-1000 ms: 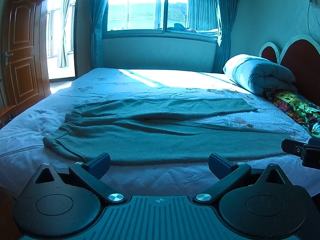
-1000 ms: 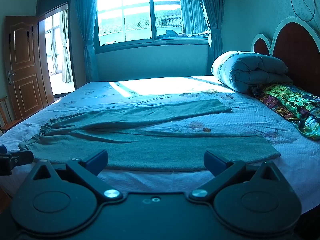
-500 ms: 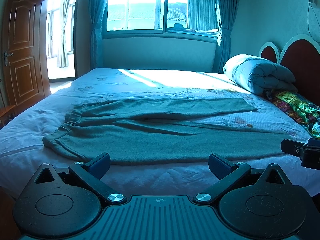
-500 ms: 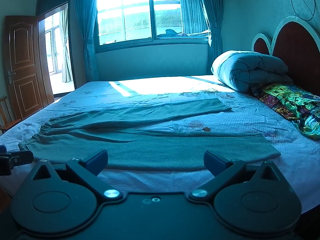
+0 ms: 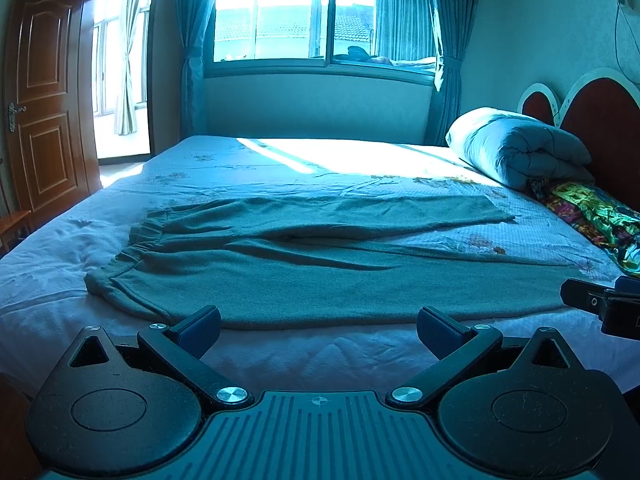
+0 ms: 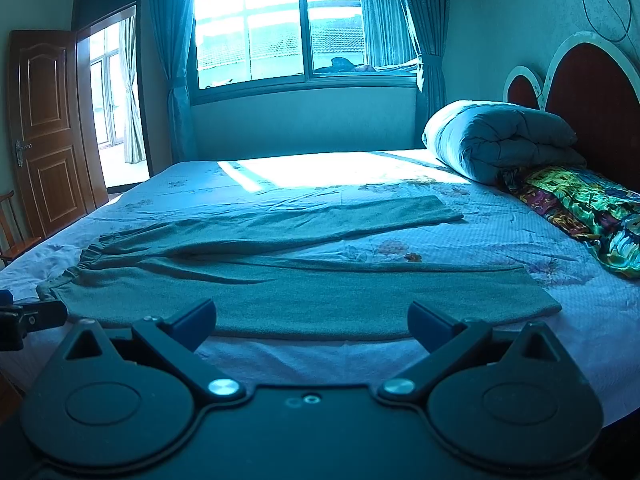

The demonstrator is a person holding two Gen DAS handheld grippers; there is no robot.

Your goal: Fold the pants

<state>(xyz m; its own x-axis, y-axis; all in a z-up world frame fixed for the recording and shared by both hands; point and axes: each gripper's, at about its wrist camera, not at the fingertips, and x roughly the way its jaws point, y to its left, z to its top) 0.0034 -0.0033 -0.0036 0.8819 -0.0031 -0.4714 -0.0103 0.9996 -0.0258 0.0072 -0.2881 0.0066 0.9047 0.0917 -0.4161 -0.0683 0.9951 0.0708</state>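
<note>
Nothing has visibly moved since the earlier frames: the pants (image 5: 320,272) lie spread flat and unfolded across the bed (image 5: 280,160), waistband to the left, while the left hand-held gripper (image 5: 319,326) and right hand-held gripper (image 6: 312,318) hover near the bed's front edge, jaws apart and empty, so all folding remains.
</note>
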